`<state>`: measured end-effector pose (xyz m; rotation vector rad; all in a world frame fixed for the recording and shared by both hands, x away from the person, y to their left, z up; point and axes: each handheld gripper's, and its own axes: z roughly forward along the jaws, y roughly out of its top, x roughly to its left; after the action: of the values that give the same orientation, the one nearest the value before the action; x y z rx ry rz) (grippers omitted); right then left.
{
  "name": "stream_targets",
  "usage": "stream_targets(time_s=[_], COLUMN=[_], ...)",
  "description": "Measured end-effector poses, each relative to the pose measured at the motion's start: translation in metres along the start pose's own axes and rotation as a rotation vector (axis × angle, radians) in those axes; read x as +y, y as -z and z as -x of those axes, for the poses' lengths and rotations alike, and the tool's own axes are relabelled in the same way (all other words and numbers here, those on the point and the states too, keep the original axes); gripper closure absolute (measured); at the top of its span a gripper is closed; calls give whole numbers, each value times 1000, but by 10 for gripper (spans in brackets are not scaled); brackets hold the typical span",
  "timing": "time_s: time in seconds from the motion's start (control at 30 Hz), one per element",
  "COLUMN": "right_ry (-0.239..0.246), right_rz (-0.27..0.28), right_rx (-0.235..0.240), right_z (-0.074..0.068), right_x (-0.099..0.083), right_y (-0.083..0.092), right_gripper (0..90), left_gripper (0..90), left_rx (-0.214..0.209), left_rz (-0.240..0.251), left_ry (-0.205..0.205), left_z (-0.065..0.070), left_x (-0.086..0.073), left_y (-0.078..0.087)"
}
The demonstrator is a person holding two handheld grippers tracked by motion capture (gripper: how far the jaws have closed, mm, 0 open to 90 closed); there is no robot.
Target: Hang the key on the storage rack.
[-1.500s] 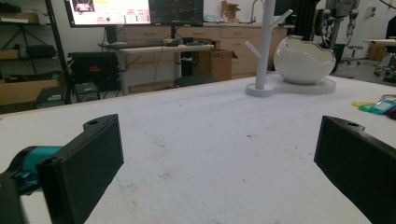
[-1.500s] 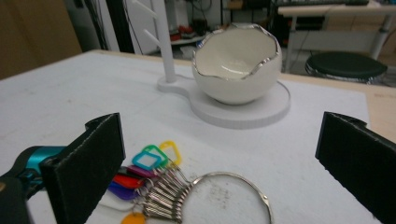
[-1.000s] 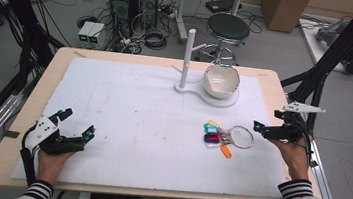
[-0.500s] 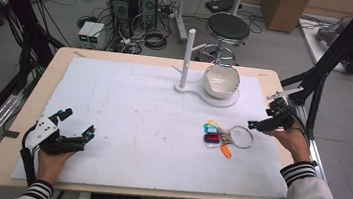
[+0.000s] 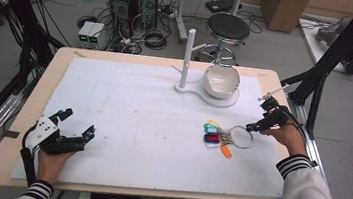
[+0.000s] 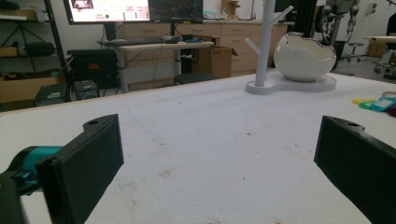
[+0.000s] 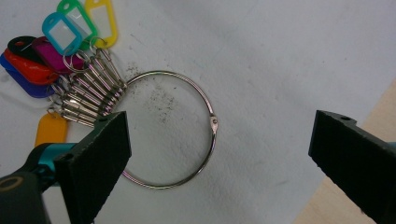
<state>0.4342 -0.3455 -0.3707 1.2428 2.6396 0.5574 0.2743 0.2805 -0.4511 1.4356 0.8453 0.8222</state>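
The right claw is hovering wide open and empty over the metal ring of key tags lying near the counter's right edge. The thin, flat ring could slip the jaws.

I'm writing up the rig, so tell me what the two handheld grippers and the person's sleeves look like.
Both grippers are black, each with two flat black jaws and teal accents near the jaw base. The left gripper carries a pale grey three-cornered plate on top and trails a black cable. The right gripper has a thin light rod sticking up behind it. The sleeves are light, ending in black-and-white striped cuffs.
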Motion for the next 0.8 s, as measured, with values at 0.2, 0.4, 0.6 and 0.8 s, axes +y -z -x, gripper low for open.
stream_targets(time_s=[0.2,0.4,0.6,0.8], right_ry=[-20,-36,-42,-72], right_rz=[-48,-101,-155,-186], right_rx=[-1,1,22,31], right_z=[1,3,3,4], right_x=[2,4,5,3], right_y=[-8,-17,-24,-30], right_gripper=[120,171,242,352], left_gripper=[17,17,17,17], left_rx=[-1,-1,-1,0], left_rz=[1,2,1,2], left_ry=[0,0,0,-1], left_z=[0,0,0,0], left_x=[0,0,0,0], left_y=[0,0,0,0])
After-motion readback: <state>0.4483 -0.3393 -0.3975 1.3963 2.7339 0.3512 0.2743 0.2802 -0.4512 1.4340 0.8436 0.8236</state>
